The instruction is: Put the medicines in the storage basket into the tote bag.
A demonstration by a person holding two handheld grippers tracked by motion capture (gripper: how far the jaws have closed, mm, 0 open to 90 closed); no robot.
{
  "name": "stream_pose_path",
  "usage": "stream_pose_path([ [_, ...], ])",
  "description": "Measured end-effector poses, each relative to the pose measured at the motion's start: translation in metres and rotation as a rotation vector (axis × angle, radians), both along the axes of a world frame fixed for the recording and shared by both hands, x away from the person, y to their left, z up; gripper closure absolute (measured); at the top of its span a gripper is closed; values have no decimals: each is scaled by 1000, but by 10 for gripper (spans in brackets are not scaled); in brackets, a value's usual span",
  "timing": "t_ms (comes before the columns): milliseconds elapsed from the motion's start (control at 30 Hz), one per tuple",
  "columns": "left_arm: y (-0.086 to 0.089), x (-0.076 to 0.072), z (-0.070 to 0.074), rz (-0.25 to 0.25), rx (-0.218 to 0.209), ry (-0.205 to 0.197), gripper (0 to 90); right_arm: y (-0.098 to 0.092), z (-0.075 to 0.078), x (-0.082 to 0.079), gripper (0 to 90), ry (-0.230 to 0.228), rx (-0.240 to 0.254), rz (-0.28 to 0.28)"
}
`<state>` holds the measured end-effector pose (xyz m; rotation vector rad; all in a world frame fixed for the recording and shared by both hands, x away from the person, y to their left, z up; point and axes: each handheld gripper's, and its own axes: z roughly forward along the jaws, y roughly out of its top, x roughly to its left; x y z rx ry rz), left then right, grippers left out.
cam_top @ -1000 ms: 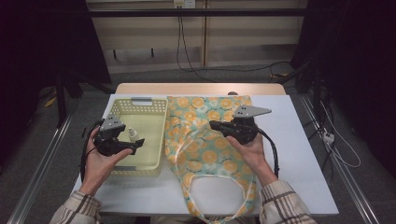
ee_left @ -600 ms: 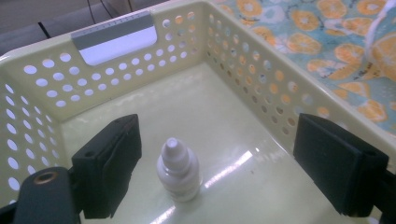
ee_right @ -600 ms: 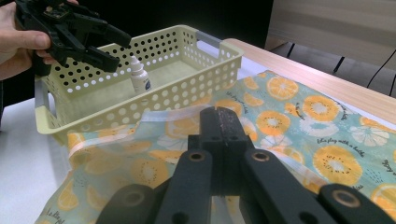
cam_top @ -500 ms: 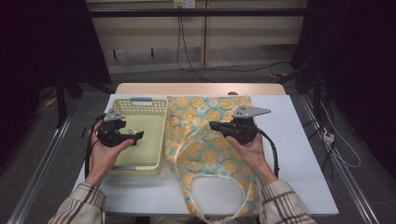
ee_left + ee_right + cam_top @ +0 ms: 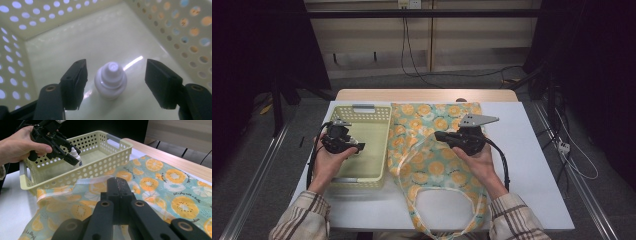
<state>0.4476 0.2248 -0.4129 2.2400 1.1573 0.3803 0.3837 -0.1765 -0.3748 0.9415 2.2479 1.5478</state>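
A small white dropper bottle stands upright on the floor of the pale yellow perforated basket. My left gripper is open around it, one jaw on each side, neither touching it. From the right gripper view, the left gripper reaches down into the basket at the bottle. My right gripper is shut at the raised hem of the orange-print tote bag. Its closed jaws meet the bag's white hem, and the fabric spreads beyond them.
The basket lies left of the bag on a white table. The bag's handles loop toward the near edge. A wooden strip runs along the table's far side. Cables trail from both grippers.
My left gripper has shifted slightly farther over the basket. The right gripper and the bag have stayed put.
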Motion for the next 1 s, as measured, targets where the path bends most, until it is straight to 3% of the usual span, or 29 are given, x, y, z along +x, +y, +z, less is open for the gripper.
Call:
stream_pose_path([
  [200, 1, 4, -5, 25, 20, 46, 525, 1, 0, 0, 900, 1, -2, 2],
  [433, -1, 7, -7, 14, 50, 65, 596, 0, -1, 0, 900, 2, -3, 1],
  [667, 1, 7, -5, 21, 24, 69, 601, 0, -1, 0, 900, 4, -4, 0],
  [1000, 6, 2, 7, 6, -53, 11, 601, 0, -1, 1, 900, 2, -5, -3],
])
